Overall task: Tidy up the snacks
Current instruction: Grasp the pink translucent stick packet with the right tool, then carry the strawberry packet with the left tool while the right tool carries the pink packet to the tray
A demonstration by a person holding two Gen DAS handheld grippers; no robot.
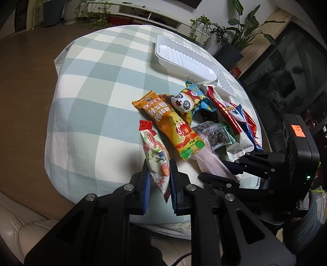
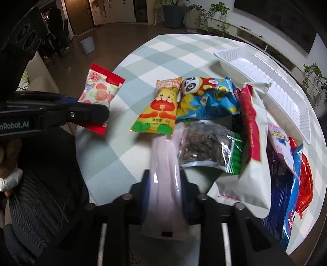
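You have a tabletop point(image 1: 98, 86) draped in a pale green and white checked cloth, and everything else sits around it. Beyond its far edge stands a low white shelf unit point(image 1: 155, 16) with potted plants point(image 1: 241, 34) beside it, and a brown floor point(image 1: 24, 81) spreads to its side. A pale bin point(image 2: 87, 45) stands on the floor well away from the tabletop, and a cream leather seat point(image 1: 18, 225) lies at its near edge.

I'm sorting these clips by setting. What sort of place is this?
Probably a home living room: potted plants by the wall, a low white cabinet, and a checked tablecloth on the table.
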